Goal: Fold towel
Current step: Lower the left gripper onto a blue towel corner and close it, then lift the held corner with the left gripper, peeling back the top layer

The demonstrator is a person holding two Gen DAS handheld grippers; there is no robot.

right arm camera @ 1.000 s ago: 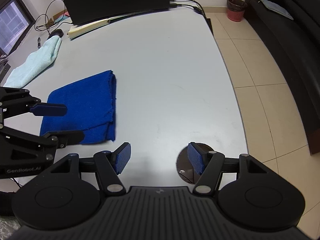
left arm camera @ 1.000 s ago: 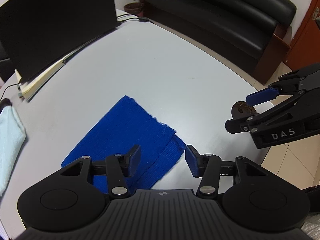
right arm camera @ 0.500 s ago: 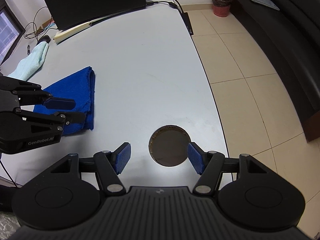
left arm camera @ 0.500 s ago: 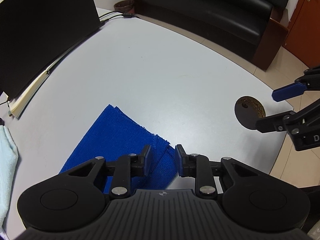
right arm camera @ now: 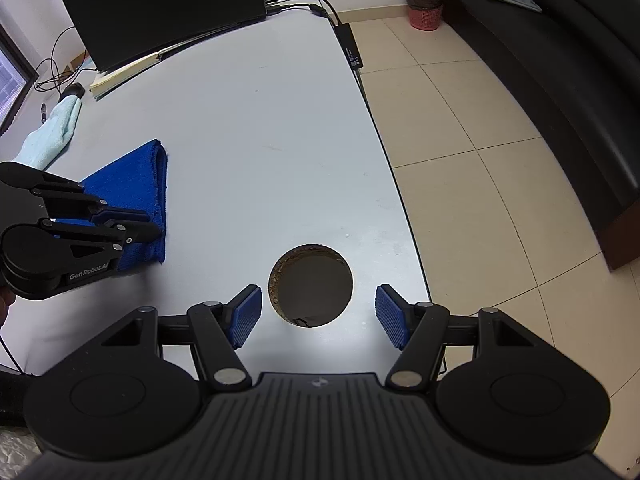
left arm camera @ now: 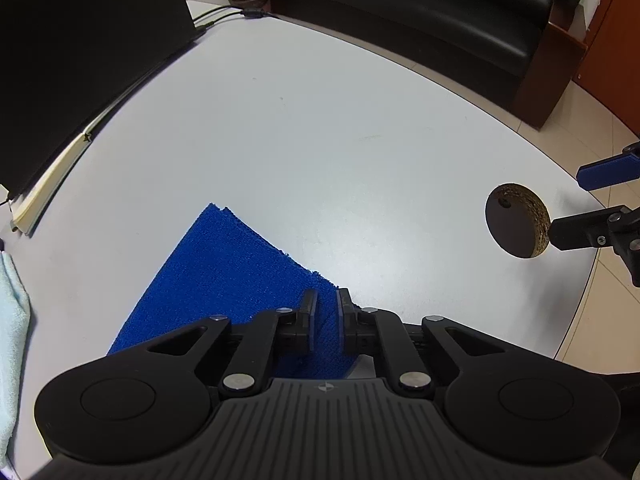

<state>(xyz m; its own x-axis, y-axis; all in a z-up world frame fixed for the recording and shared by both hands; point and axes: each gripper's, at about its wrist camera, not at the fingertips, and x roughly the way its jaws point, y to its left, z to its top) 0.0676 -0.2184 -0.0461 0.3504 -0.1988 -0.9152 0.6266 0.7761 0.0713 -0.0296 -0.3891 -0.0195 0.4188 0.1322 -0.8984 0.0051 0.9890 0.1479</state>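
A folded blue towel (left arm camera: 224,272) lies flat on the white table (left arm camera: 320,140), near its front left. My left gripper (left arm camera: 324,304) points down at the towel's near right corner, and its pads are shut on that corner's edge. The right wrist view shows the same blue towel (right arm camera: 132,184) with the left gripper (right arm camera: 152,224) clamped on its near end. My right gripper (right arm camera: 318,312) hangs open above the table's front edge, off to the right of the towel, with nothing between its fingers. In the left wrist view the right gripper (left arm camera: 580,202) shows at the far right.
A round cable hole (right arm camera: 310,284) in the table lies just beyond the right gripper. A black monitor (right arm camera: 168,4) and a notebook (right arm camera: 124,72) stand at the back. A pale blue cloth (right arm camera: 52,136) lies far left. Tiled floor, a black sofa (right arm camera: 560,80) and a red bin (right arm camera: 426,8) are beyond the table's right edge.
The left gripper came down onto the towel's near corner and its jaws closed on it. The right gripper slid right, away from the towel, to the cable hole and stayed open.
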